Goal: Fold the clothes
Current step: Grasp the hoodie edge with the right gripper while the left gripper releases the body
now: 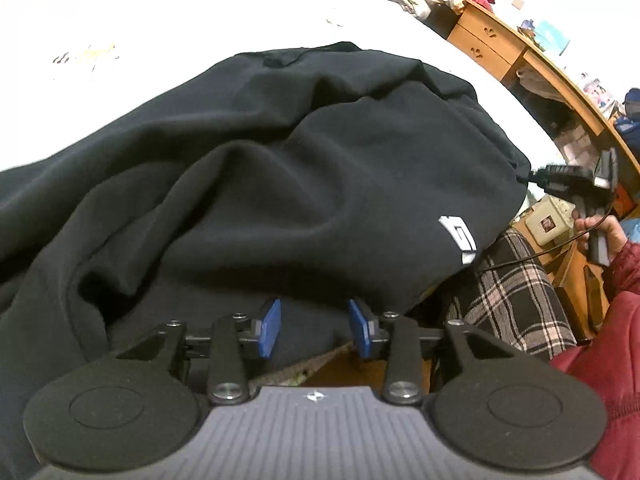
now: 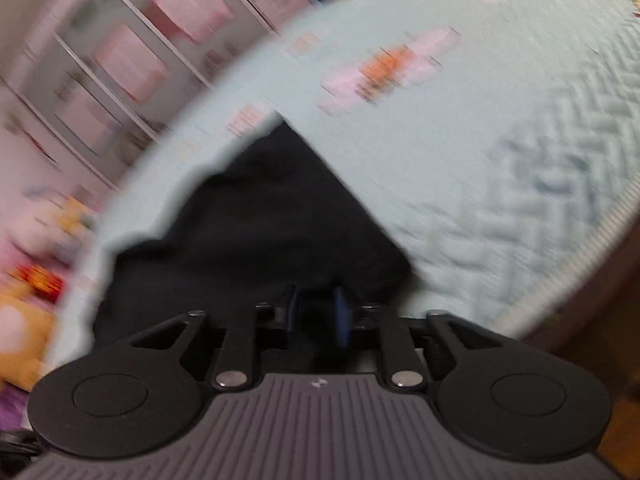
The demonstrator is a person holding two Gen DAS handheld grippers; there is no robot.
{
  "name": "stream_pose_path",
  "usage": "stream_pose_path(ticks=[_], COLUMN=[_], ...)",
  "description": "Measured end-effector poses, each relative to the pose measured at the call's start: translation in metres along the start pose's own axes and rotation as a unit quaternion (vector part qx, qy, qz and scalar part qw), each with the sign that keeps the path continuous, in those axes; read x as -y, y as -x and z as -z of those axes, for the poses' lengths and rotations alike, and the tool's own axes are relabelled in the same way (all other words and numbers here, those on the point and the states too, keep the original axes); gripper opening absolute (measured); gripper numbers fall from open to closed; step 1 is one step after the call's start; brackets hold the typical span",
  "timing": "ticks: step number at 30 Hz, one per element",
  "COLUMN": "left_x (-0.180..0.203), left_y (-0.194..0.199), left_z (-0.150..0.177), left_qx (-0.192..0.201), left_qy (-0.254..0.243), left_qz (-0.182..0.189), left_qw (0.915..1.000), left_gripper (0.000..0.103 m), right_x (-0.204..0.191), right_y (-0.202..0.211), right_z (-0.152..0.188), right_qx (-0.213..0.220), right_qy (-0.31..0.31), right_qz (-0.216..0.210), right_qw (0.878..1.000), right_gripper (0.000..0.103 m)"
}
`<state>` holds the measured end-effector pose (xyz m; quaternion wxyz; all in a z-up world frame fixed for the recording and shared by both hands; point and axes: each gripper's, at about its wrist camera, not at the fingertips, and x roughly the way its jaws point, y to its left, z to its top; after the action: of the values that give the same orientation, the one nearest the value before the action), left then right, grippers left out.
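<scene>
The black garment (image 1: 280, 184) lies rumpled on the pale bedspread (image 1: 160, 20), its white logo (image 1: 460, 242) near the bed's edge. The left gripper (image 1: 314, 330) sits at the garment's near hem, its 2 blue pads (image 1: 270, 330) spread wide. The right gripper (image 2: 318, 316) is narrowed on a fold of the garment, though blur hides the contact

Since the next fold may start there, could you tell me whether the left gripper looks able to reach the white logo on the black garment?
Probably yes: the left gripper is open at the black garment's near edge, and the white logo lies uncovered ahead.
</scene>
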<state>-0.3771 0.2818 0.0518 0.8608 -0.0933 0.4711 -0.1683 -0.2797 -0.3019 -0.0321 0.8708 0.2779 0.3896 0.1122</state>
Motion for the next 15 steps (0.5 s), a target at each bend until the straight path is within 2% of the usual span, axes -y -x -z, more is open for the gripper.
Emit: stream_pose_path(ticks=[3,6,8,10,11,12,14,15], left_x=[-0.013,-0.03,-0.043,-0.059,-0.068,-0.079,-0.099,-0.108], left_y=[0.012,0.033,0.05,0.069,0.079,0.09,0.111,0.121], left_z=[0.004,0.004,0.003,0.002,0.004,0.007,0.015,0.019], left_qx=[0.016,0.057,0.093,0.132,0.153,0.176,0.216,0.234], left_qy=[0.027,0.065,0.085,0.11,0.127,0.148,0.195,0.218], left_qz=[0.009,0.01,-0.013,-0.05,-0.074,-0.105,-0.176,-0.21], left_qw=[0.9995,0.9962,0.992,0.9839,0.9773,0.9675,0.9406,0.924], left_gripper=[0.04,0.041,0.042,0.045,0.047,0.048,0.054,0.059], right_x=[0.0,-0.021,-0.035,-0.049,-0.056,-0.063,-0.077,-0.084], right_y=[0.003,0.001,-0.001,-0.003,-0.003,-0.004,-0.006,-0.007], right_z=[0.001,-0.003,-0.005,-0.007,-0.008,-0.009,-0.011,-0.013], right_qx=[-0.004,0.001,0.004,0.007,0.009,0.011,0.014,0.016], right_qy=[-0.005,0.003,0.009,0.015,0.018,0.021,0.026,0.029], right_qz=[0.007,-0.007,-0.017,-0.026,-0.031,-0.035,-0.045,-0.049], right_qw=[1.0,1.0,1.0,1.0,0.999,0.999,0.999,0.998], right_gripper=[0.0,0.0,0.003,0.013,0.022,0.024,0.024,0.024])
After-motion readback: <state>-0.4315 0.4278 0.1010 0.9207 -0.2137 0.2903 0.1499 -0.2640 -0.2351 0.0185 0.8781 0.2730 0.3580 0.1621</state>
